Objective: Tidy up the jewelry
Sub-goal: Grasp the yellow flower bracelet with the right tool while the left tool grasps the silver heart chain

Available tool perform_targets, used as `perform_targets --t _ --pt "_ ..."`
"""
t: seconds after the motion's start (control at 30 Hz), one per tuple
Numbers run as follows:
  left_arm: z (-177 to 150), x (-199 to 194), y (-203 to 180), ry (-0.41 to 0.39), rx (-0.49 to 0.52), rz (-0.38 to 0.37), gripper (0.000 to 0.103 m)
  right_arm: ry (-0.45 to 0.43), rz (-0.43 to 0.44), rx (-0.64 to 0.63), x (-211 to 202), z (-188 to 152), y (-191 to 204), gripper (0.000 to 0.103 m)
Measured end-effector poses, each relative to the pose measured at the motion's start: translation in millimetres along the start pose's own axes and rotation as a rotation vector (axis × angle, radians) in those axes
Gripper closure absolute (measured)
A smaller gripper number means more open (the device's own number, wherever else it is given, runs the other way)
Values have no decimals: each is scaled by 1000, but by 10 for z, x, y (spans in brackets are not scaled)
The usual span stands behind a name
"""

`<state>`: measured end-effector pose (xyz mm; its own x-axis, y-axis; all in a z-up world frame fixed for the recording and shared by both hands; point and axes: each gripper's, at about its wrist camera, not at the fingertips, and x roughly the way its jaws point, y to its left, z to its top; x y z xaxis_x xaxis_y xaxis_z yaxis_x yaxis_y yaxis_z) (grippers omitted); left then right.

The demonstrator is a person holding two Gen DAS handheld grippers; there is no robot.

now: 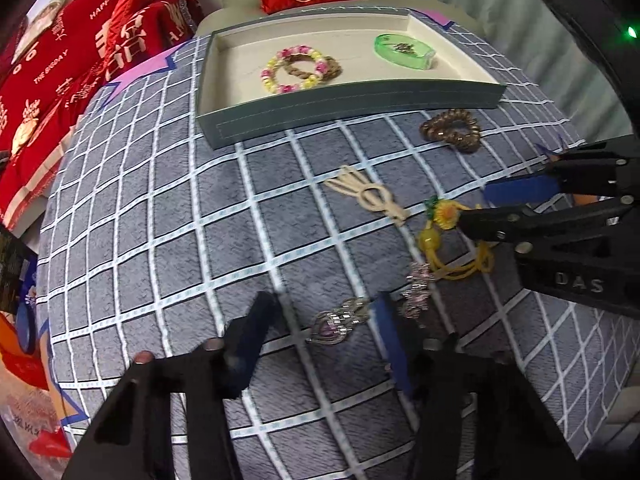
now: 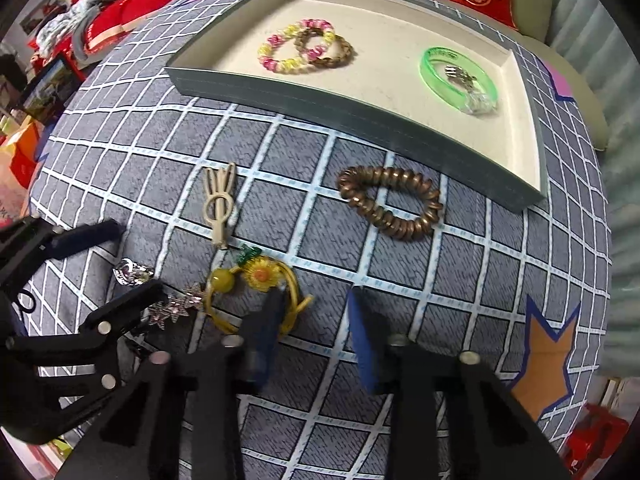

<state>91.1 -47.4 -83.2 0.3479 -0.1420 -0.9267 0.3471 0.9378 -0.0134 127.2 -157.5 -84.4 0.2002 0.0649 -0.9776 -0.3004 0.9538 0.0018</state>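
Note:
A grey tray [image 1: 344, 114] [image 2: 360, 114] holds a pink-yellow bead bracelet [image 1: 290, 70] [image 2: 294, 46], a brown braided bracelet [image 2: 334, 54] and a green bangle [image 1: 404, 50] [image 2: 460, 74]. On the checked cloth lie a brown coil hair tie [image 1: 452, 130] [image 2: 392, 200], a beige hair clip [image 1: 368, 194] [image 2: 219, 202], a yellow sunflower hair tie [image 1: 448, 236] [image 2: 256, 288], a pink crystal clip [image 1: 418, 292] [image 2: 176, 306] and a silver purple-stone piece [image 1: 338, 322] [image 2: 132, 272]. My left gripper [image 1: 324, 320] is open astride the silver piece. My right gripper [image 2: 316, 320] is open, its left finger over the yellow hair tie.
Red wedding cushions [image 1: 80, 52] and bedding lie behind the tray at the back left. An orange star patch [image 2: 548, 364] marks the cloth at the right. Boxes and a red object [image 2: 596, 440] sit off the cloth's edges.

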Motion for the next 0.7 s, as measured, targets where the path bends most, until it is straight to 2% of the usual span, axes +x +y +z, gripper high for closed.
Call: perform_targets --t 0.03,0.07,0.17,0.23,0.43,0.7 --pt "2 -11 -23 -4 7 -3 66 1 0 0 -2 16 76 93" --pt "2 -18 -32 -2 11 -1 66 3 3 6 -3 26 99 99" --pt "-2 -35 22 1 -33 -31 68 4 30 42 -52 11 126 99" --pt "2 -65 108 3 -88 -57 87 -1 52 76 -103 -13 59 99" --pt "-24 -124 320 3 -215 -83 87 -21 104 148 -165 -42 -175 99" --pt "-71 -205 365 -2 -243 -82 87 -45 135 182 -154 -12 -310 99"
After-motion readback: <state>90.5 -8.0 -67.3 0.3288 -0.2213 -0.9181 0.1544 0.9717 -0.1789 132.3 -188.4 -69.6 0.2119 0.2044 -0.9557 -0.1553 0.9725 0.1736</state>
